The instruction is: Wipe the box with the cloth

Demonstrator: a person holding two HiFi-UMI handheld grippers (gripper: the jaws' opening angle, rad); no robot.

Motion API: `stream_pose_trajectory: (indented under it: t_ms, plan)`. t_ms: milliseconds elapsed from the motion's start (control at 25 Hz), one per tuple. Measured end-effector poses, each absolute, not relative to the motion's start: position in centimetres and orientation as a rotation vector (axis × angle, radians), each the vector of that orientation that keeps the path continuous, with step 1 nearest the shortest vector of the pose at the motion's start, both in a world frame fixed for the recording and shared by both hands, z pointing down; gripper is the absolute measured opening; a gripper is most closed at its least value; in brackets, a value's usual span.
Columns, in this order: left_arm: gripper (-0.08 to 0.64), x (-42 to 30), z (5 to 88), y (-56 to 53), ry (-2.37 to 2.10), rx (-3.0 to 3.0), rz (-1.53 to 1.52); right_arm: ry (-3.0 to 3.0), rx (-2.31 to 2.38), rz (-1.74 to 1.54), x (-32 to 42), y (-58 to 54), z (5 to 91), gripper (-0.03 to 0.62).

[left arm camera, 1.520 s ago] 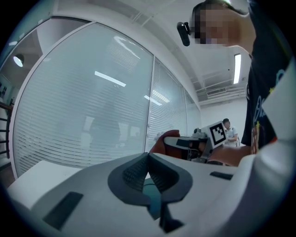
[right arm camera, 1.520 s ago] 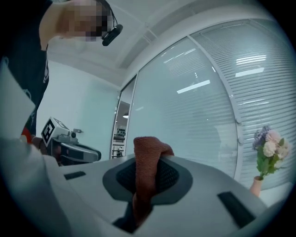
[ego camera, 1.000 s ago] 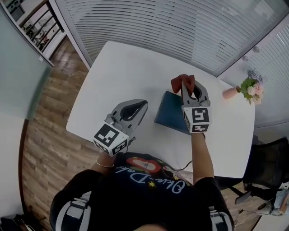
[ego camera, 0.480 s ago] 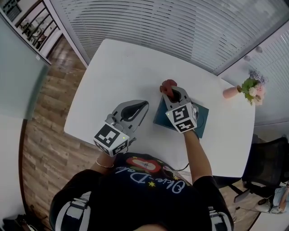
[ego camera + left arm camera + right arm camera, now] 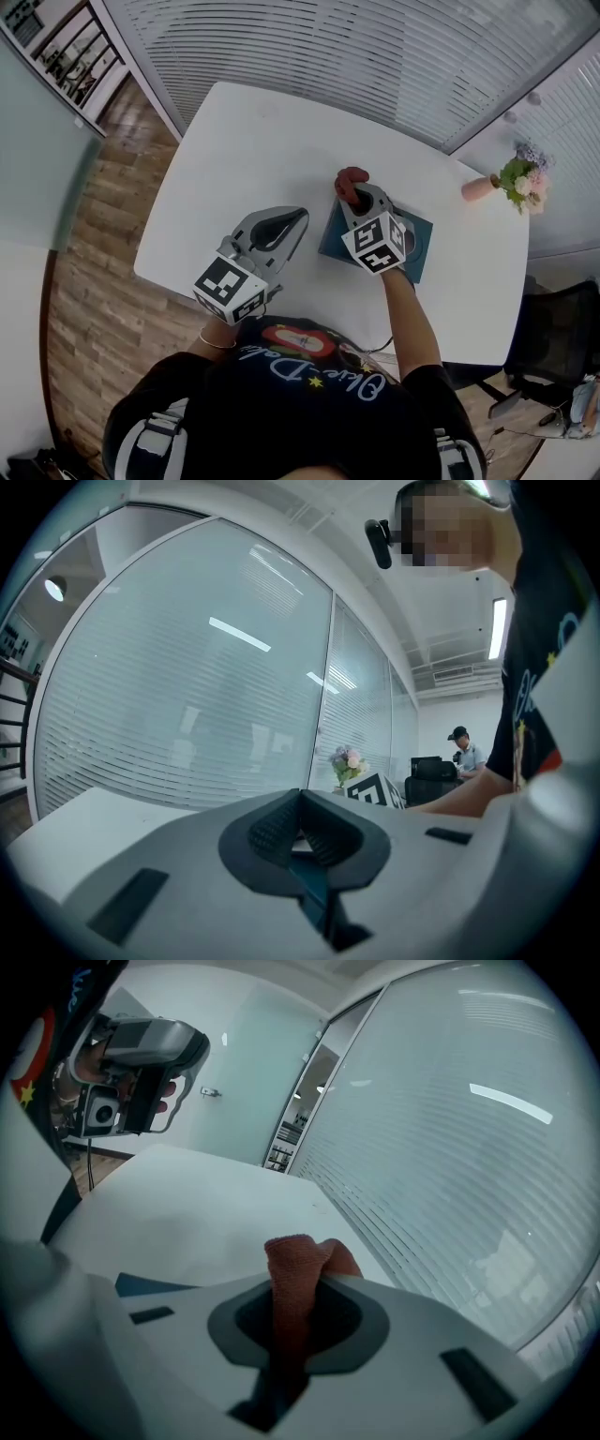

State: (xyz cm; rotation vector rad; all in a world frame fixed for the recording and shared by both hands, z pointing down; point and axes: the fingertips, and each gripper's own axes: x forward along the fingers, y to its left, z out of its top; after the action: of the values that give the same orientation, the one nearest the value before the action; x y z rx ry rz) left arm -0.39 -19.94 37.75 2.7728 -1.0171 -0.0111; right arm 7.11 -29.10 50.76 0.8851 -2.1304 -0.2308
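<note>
cloth (image 5: 352,179), clamped in right gripper (image 5: 360,196) jaws, has slid left, seemingly onto box (image 5: 330,239) corner; left gripper (image 5: 298,216) jaws together, unmoved

One white table (image 5: 244,141); one dark teal box (image 5: 419,242); one red cloth (image 5: 351,180); two grippers, namely left gripper (image 5: 300,216) and right gripper (image 5: 358,194); one pink vase of flowers (image 5: 506,183); one black chair (image 5: 553,347); two people: the person holding the grippers (image 5: 300,412), a second person (image 5: 466,750) far off.
</note>
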Motion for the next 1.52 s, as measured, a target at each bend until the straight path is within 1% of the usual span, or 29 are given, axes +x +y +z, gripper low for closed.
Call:
stream_pose_trajectory:
  t_ms: [400,1520]
  plan:
    - [0.003,-0.3,37.5,-19.2,-1.009,2.789,0.005,-2.051,0.914,-0.196,9.9,-28.4,51.2,0.037]
    - [0.003,0.8,37.3,-18.4,-0.951,2.817,0.011,-1.876,1.129,-0.030,21.9,-26.3,52.0,0.037]
